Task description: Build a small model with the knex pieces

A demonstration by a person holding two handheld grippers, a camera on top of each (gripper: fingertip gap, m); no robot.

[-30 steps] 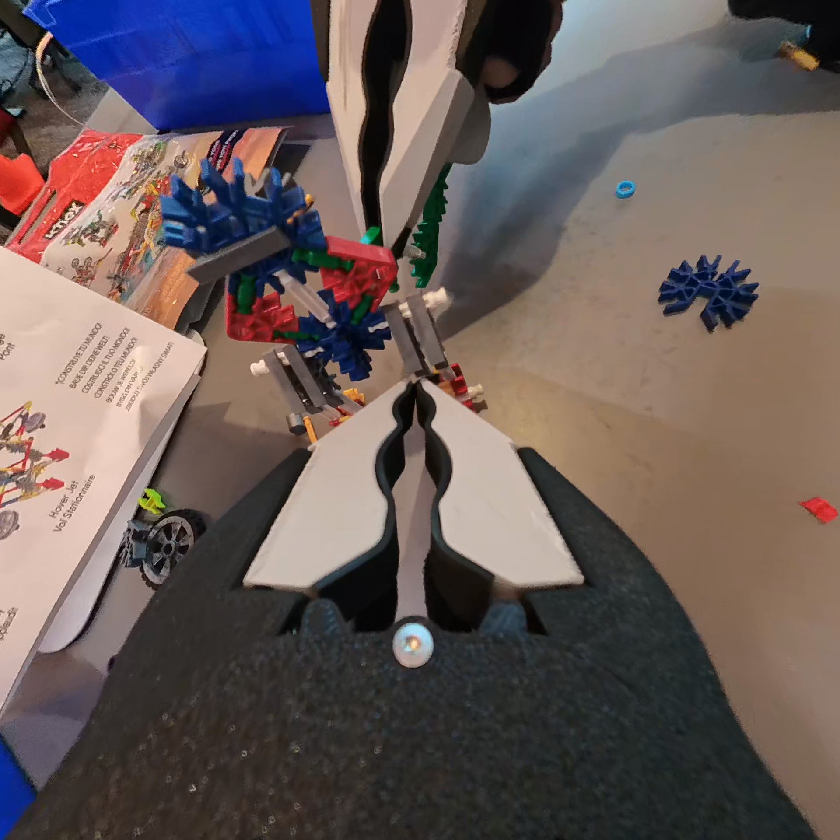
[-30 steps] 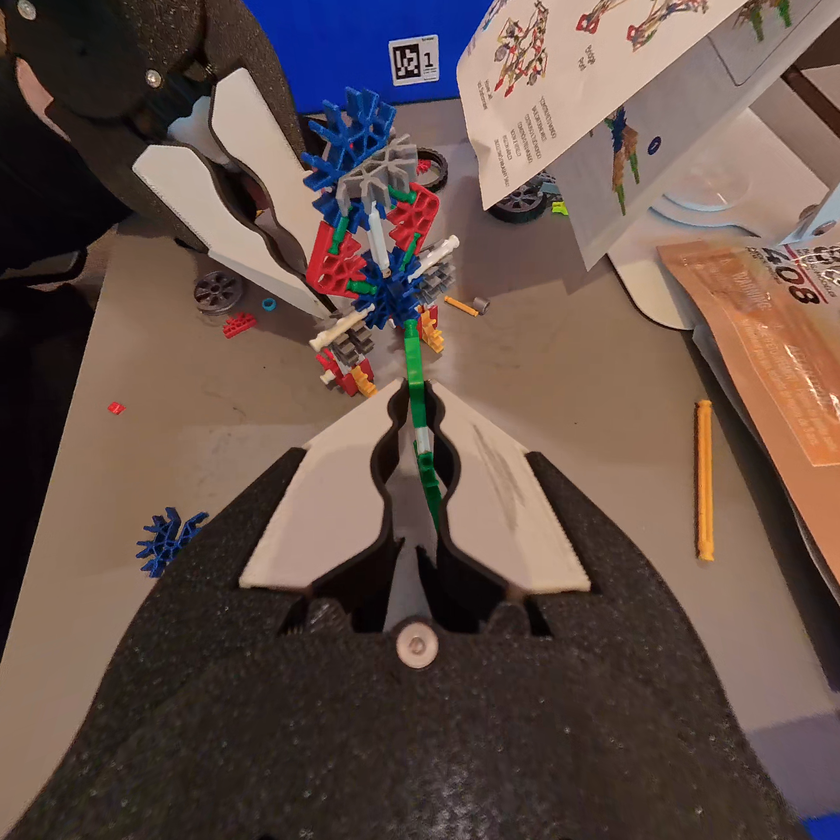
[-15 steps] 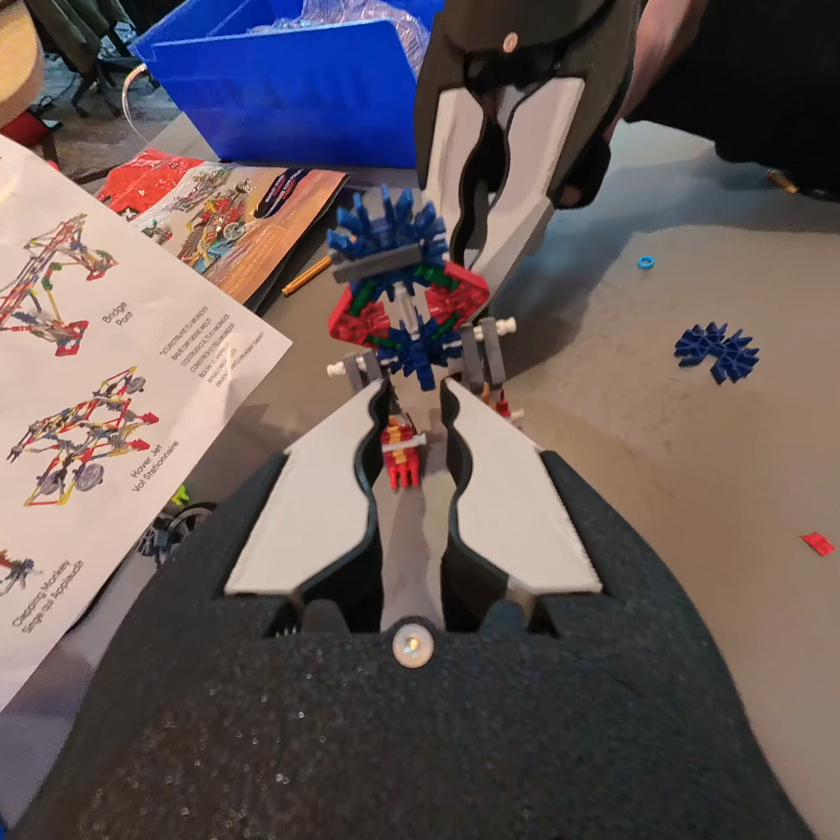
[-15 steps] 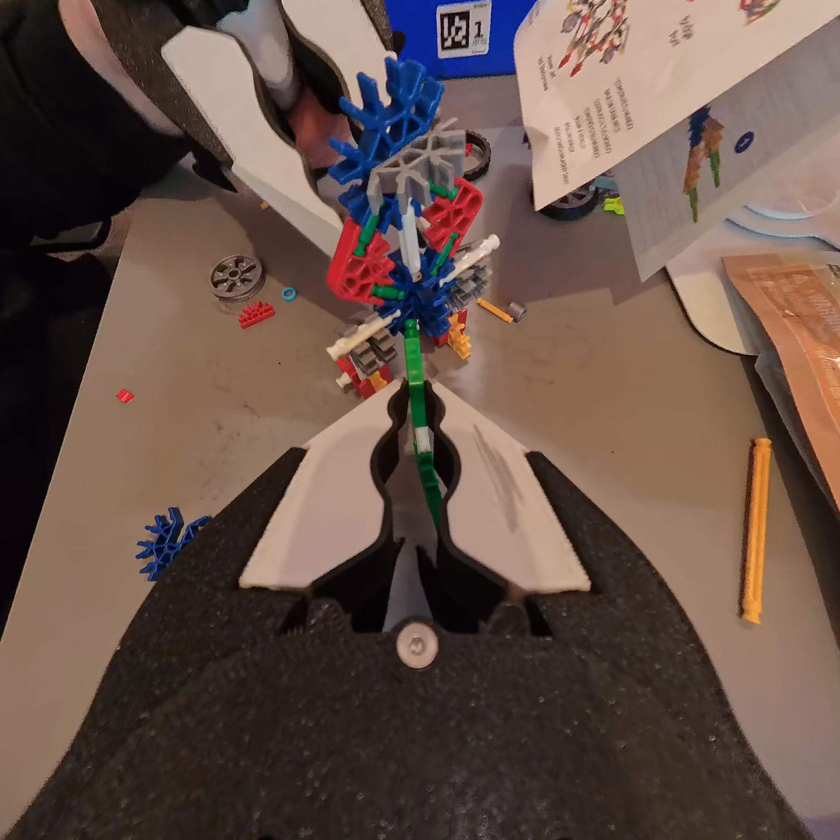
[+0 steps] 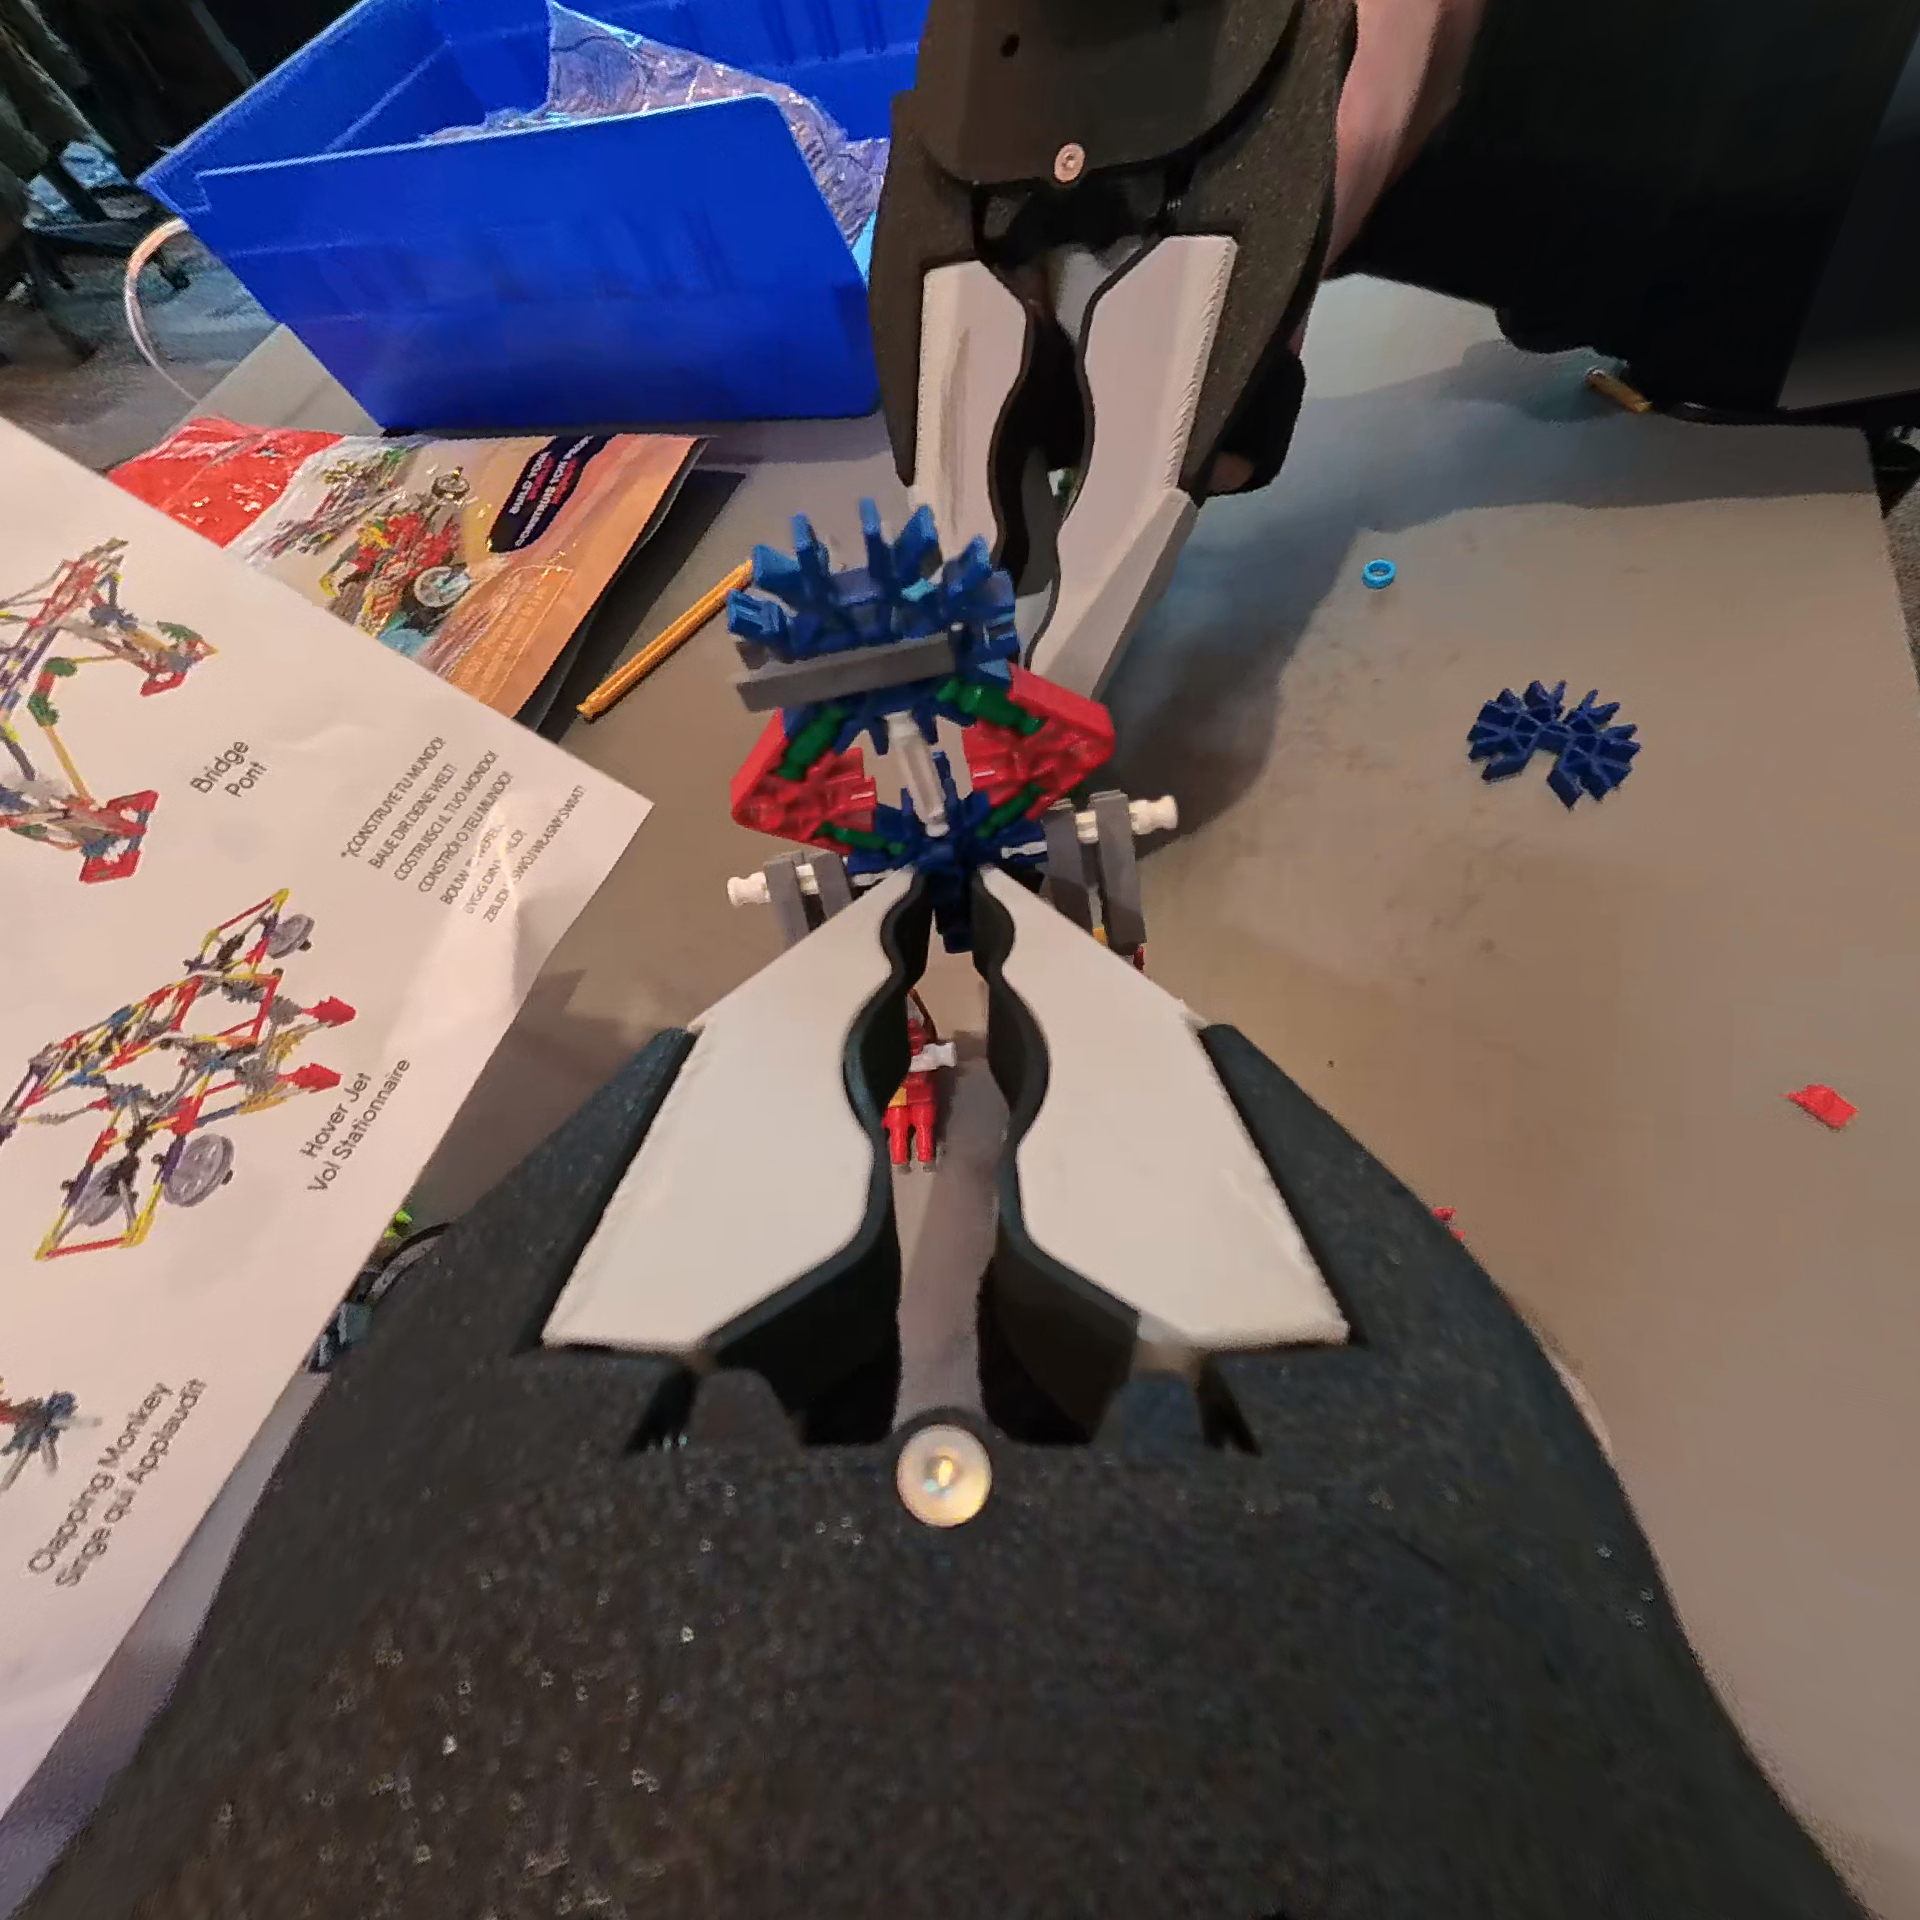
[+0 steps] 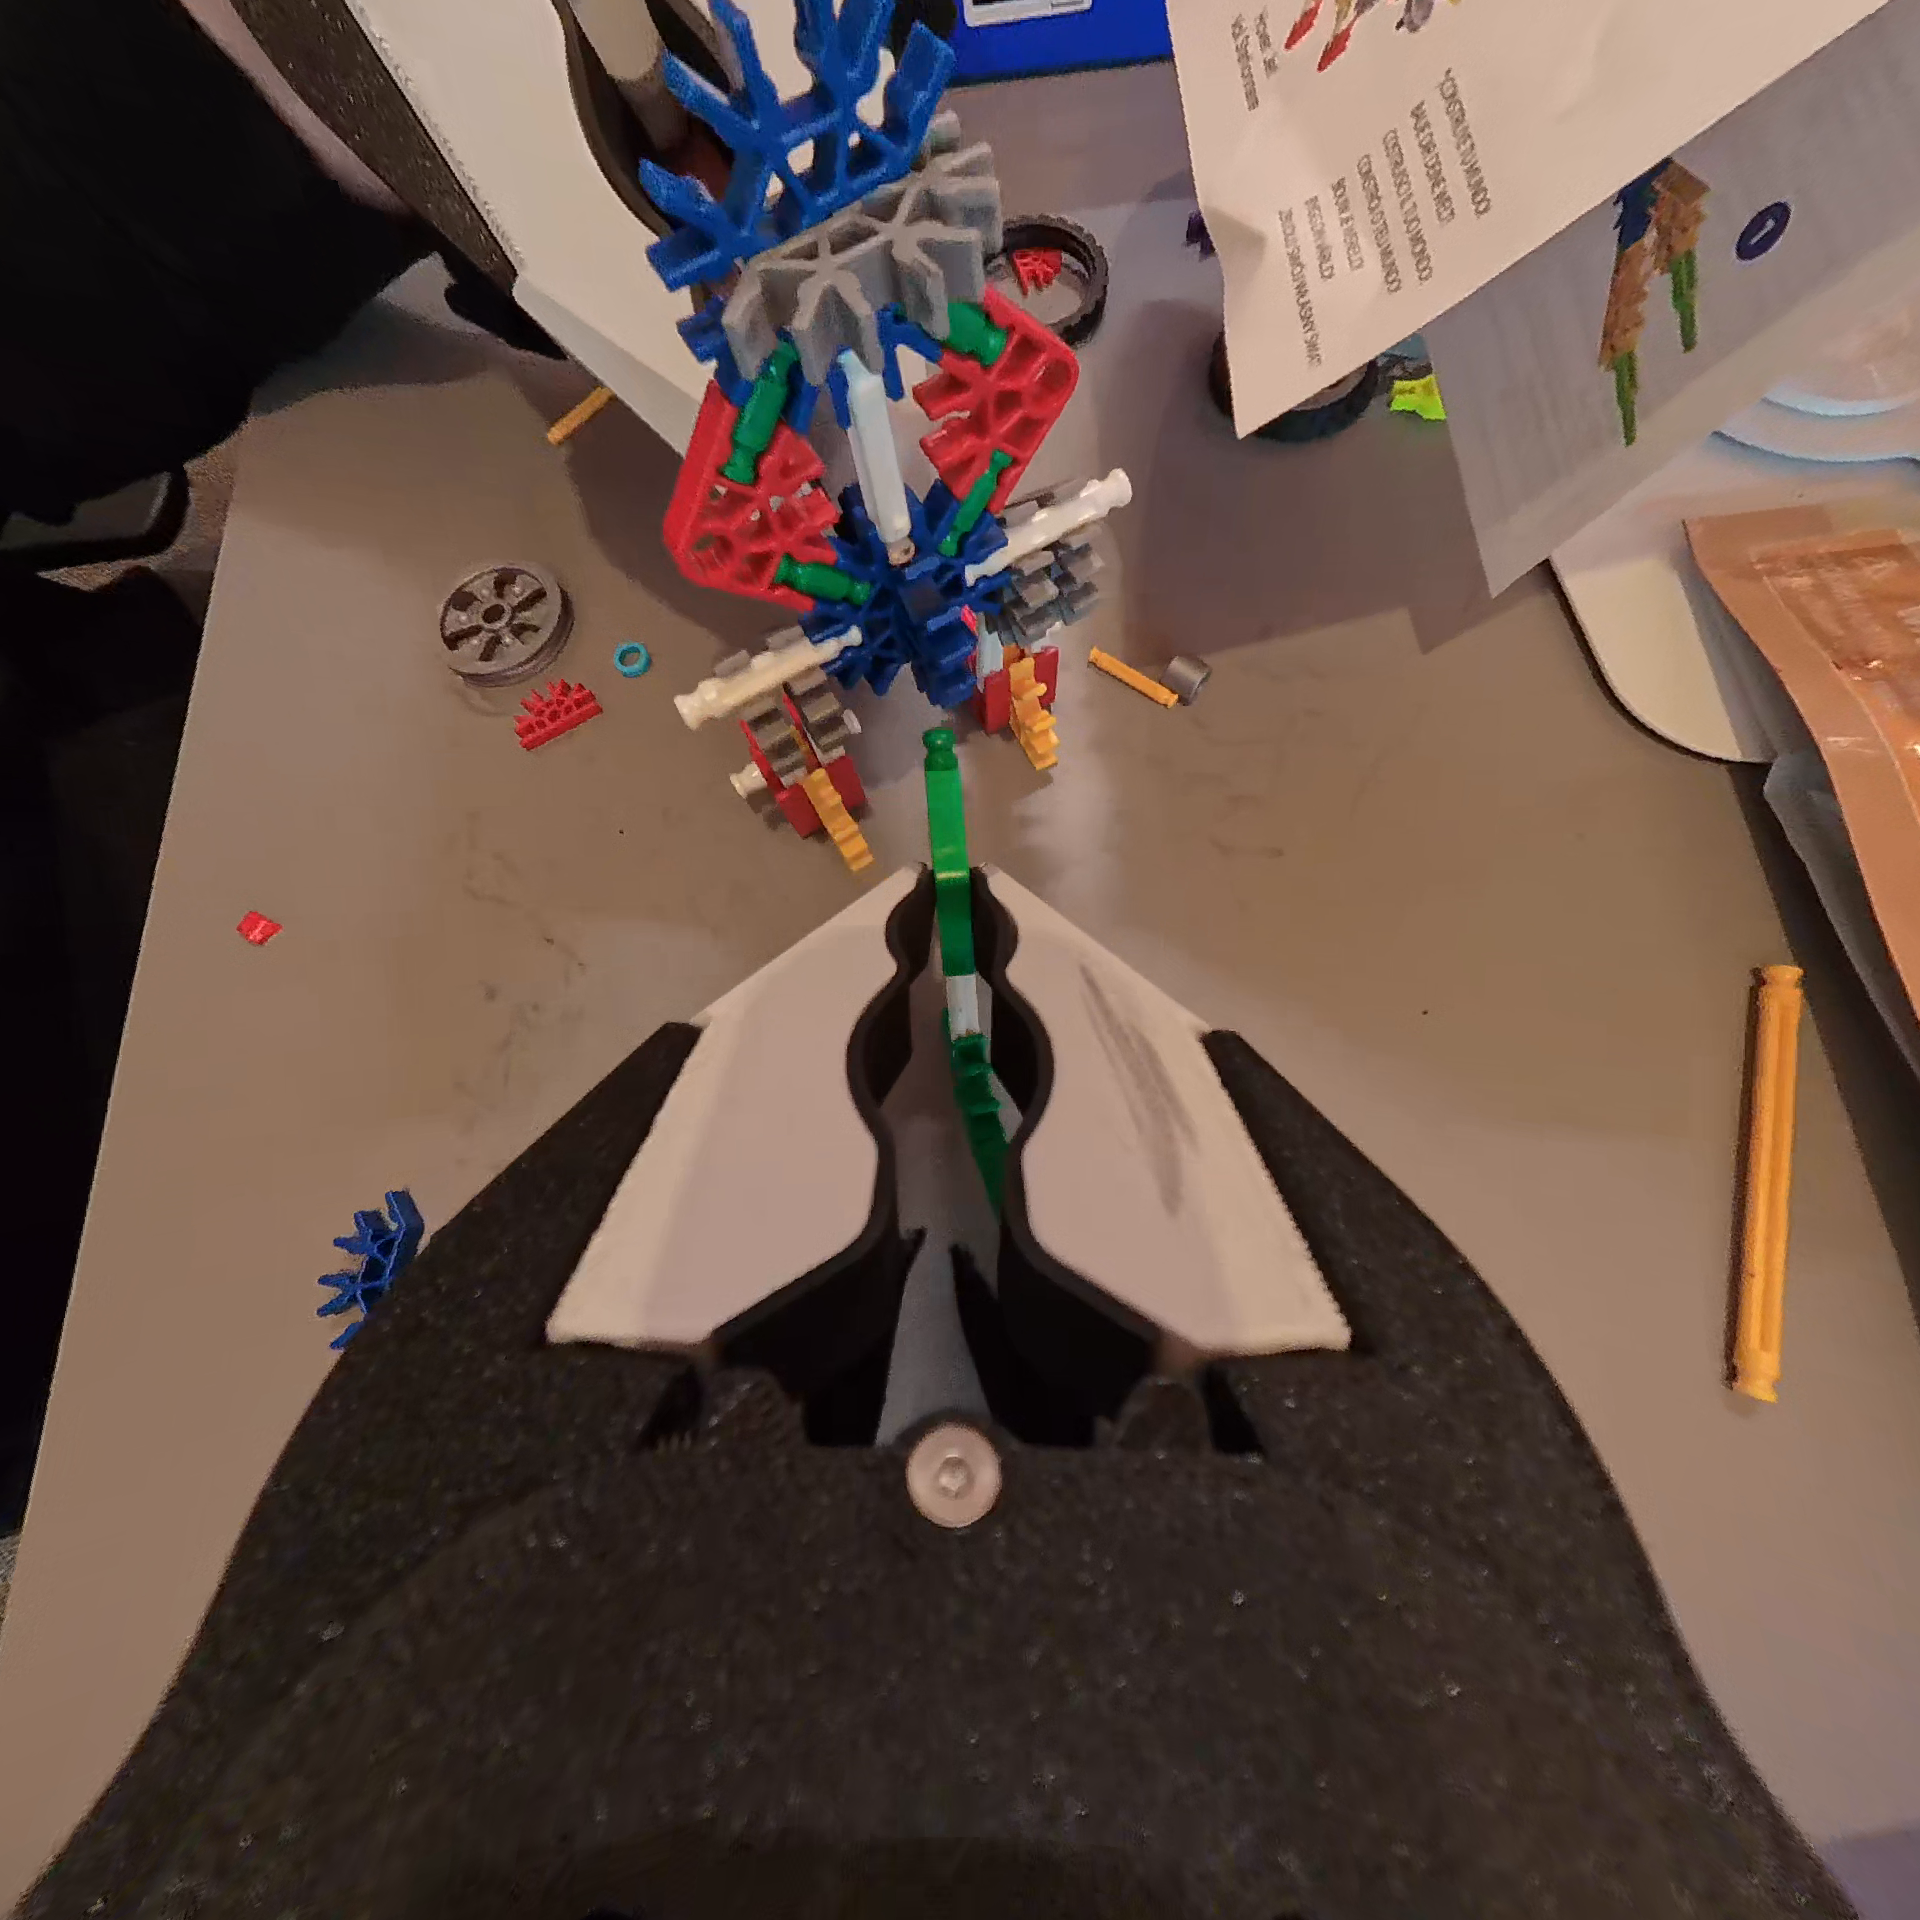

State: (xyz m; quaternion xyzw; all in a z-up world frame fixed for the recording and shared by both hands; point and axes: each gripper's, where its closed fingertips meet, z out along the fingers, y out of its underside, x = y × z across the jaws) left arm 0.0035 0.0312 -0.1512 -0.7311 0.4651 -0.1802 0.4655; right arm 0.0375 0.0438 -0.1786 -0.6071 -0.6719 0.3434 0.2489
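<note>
Now, from the left: the printed instruction sheet (image 5: 260,883) covers the near left of the grey table (image 5: 1455,987), with a blue bin (image 5: 540,281) behind it. At the middle stands the construction-toy model (image 5: 914,748), a small figure of blue snowflake connectors, red corner pieces, short green and white rods and grey blocks, with its feet on the table. The left gripper (image 5: 945,904) has changed most. A second ago its fingers were pressed together low at the model's base, then they spread wide, and now they have narrowed again around the lower blue hub (image 5: 940,842). The hub sits between the tips, but a slim gap shows on either side. I cannot tell whether the pads actually bite or only flank it. Seen from the right wrist, the right gripper (image 6: 951,883) stays pinched on a green rod (image 6: 945,821), which lies along the channel between its fingers. That rod's head reached the hub a moment ago. It now stops just short of the hub, with bare table showing between them, so rod and model have come apart while the model has kept its footing. Right of the model, a loose blue connector (image 5: 1553,743) lies well apart on the table. A long yellow rod (image 6: 1761,1174) lies off to the right gripper's own right side.
</note>
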